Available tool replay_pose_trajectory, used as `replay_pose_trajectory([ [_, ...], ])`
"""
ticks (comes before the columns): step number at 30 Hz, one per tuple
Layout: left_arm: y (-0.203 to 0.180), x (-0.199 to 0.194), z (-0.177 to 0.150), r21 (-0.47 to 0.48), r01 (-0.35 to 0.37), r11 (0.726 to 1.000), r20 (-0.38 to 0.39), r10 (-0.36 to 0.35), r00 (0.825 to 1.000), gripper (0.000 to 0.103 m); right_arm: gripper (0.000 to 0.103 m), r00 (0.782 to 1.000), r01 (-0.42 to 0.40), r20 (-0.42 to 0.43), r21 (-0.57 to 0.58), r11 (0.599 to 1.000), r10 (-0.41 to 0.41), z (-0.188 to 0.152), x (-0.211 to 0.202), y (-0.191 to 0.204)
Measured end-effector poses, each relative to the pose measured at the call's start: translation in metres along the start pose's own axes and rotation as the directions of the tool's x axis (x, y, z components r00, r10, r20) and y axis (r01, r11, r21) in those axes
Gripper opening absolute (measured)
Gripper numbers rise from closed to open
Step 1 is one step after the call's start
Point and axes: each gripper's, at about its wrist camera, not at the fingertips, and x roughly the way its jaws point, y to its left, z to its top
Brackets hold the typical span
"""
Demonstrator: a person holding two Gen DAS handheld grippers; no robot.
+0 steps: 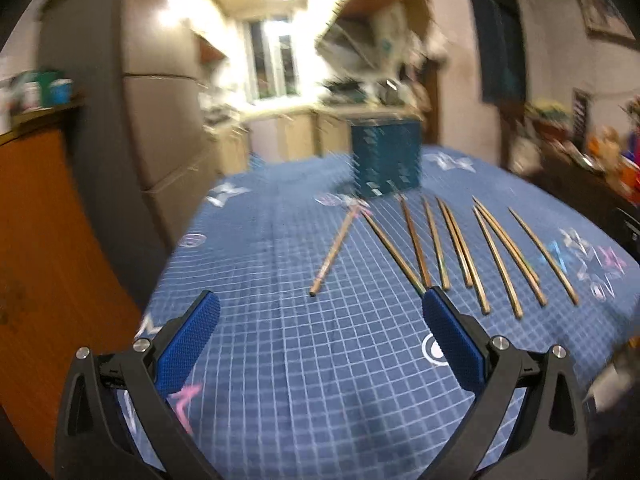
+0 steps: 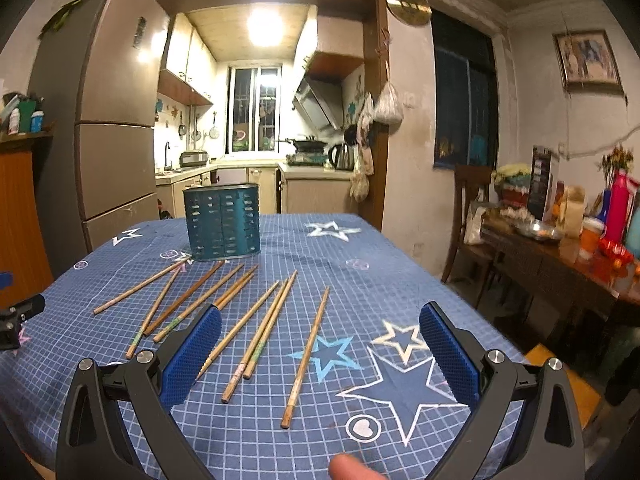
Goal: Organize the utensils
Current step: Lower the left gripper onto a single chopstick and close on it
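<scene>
Several wooden chopsticks [image 2: 260, 328] lie spread on the blue checked tablecloth [image 2: 360, 264], in front of a teal perforated utensil holder [image 2: 222, 222]. My right gripper [image 2: 320, 320] is open and empty, just above the near ends of the chopsticks. In the left wrist view the chopsticks [image 1: 460, 248] lie ahead and to the right, with the holder [image 1: 386, 158] behind them. My left gripper [image 1: 320, 312] is open and empty above the cloth, near the end of one slanted chopstick [image 1: 334, 250]. That view is blurred.
A fridge [image 2: 116, 120] stands left of the table, with a kitchen doorway behind. A wooden chair [image 2: 472, 204] and a cluttered side table [image 2: 568, 256] stand on the right. An orange cabinet [image 1: 48, 240] is at the left. A fingertip [image 2: 352, 468] shows at the bottom.
</scene>
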Motion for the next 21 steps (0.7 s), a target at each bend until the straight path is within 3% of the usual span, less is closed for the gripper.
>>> replay_pose_trajectory([
  [2, -0.002, 0.020, 0.010, 0.076, 0.066, 0.995, -0.058, -0.062, 0.996, 0.088, 0.099, 1.000, -0.007, -0.025, 0.028, 1.000, 0.008, 0.000, 0.010, -0.005],
  [5, -0.010, 0.059, 0.016, 0.166, 0.165, 0.972, -0.175, -0.135, 0.975, 0.077, 0.099, 0.999, -0.026, -0.044, 0.058, 0.998, 0.028, -0.002, 0.020, -0.009],
  [10, -0.006, 0.116, 0.012, 0.139, 0.295, 0.945, -0.332, -0.236, 0.913, 0.056, 0.099, 0.997, -0.041, -0.060, 0.054, 0.998, 0.044, -0.002, 0.025, -0.011],
  [12, -0.001, 0.131, 0.010, 0.117, 0.305, 0.945, -0.367, -0.244, 0.897, 0.045, 0.099, 0.996, -0.053, -0.071, 0.046, 0.998, 0.056, -0.005, 0.027, -0.011],
  [13, 0.001, 0.136, 0.009, 0.111, 0.310, 0.944, -0.377, -0.249, 0.892, 0.045, 0.099, 0.995, -0.061, -0.073, 0.045, 0.997, 0.064, -0.005, 0.027, -0.010],
  [21, 0.008, 0.149, 0.014, 0.154, 0.308, 0.939, -0.372, -0.234, 0.898, 0.045, 0.099, 0.984, -0.143, -0.111, 0.006, 0.990, 0.142, -0.014, 0.030, 0.008],
])
